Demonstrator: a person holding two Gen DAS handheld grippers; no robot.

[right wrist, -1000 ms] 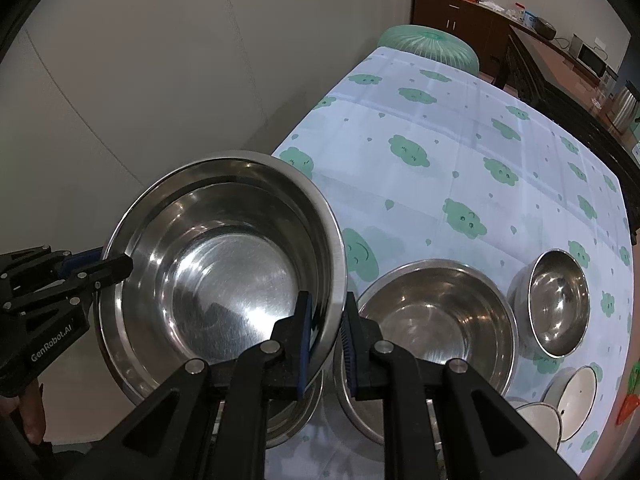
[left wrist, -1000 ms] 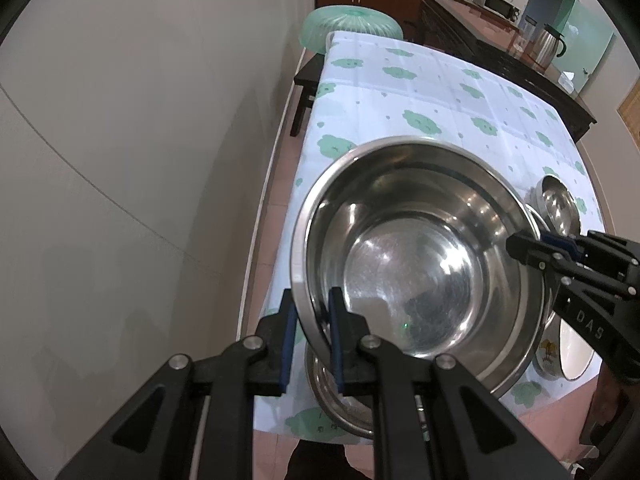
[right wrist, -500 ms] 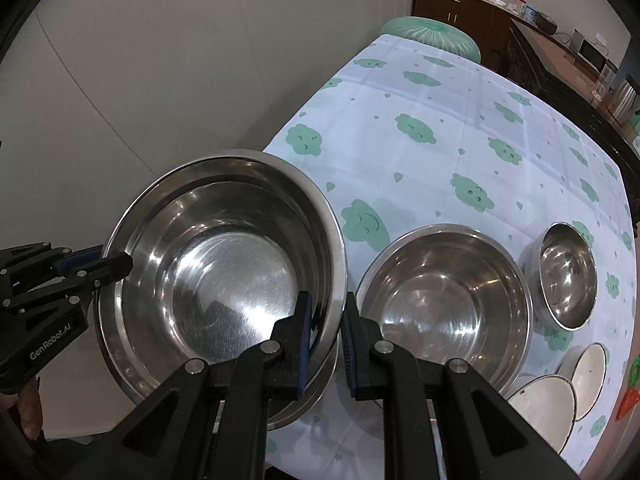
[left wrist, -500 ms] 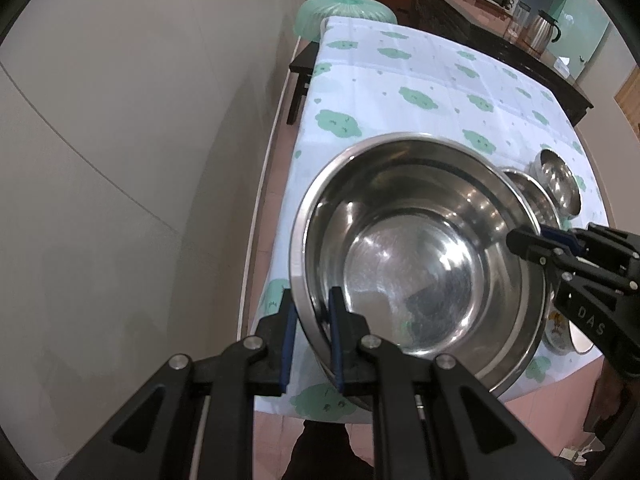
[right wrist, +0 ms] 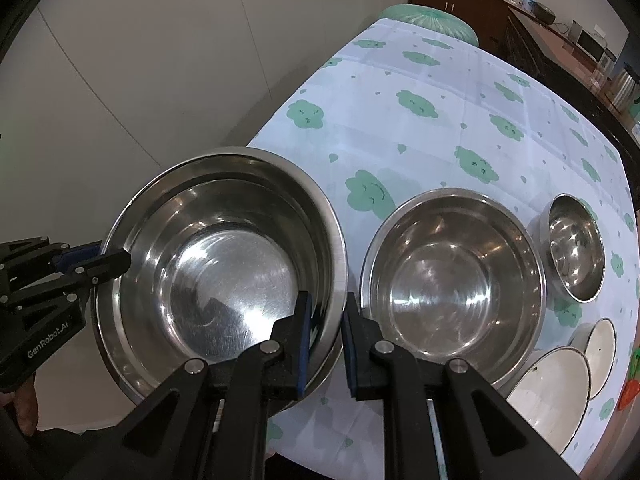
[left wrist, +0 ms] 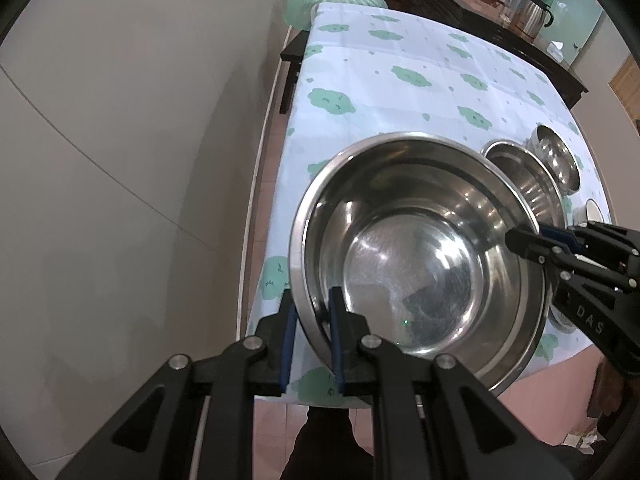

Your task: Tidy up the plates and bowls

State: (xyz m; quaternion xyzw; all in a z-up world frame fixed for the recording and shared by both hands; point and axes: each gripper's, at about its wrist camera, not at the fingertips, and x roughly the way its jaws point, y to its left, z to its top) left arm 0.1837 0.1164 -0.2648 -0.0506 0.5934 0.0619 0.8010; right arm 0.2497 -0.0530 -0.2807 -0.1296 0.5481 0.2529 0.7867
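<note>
- Left tongs are clamped on the near rim of the large steel bowl.
- Right tongs are clamped on the opposite rim of that bowl, which is nested in another bowl at the surface edge.
- Medium bowl sits just right of the right tongs; the small bowl and white plates lie farther right.

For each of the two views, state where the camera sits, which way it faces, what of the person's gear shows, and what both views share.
Left wrist: rides the left gripper, facing along the table; jaws straddle the big steel bowl rim; right gripper at right.
Right wrist: rides the right gripper, jaws straddling the opposite rim; medium bowl, small bowl, white plates beyond.
Shared: that bowl, both grippers, the cloth.
</note>
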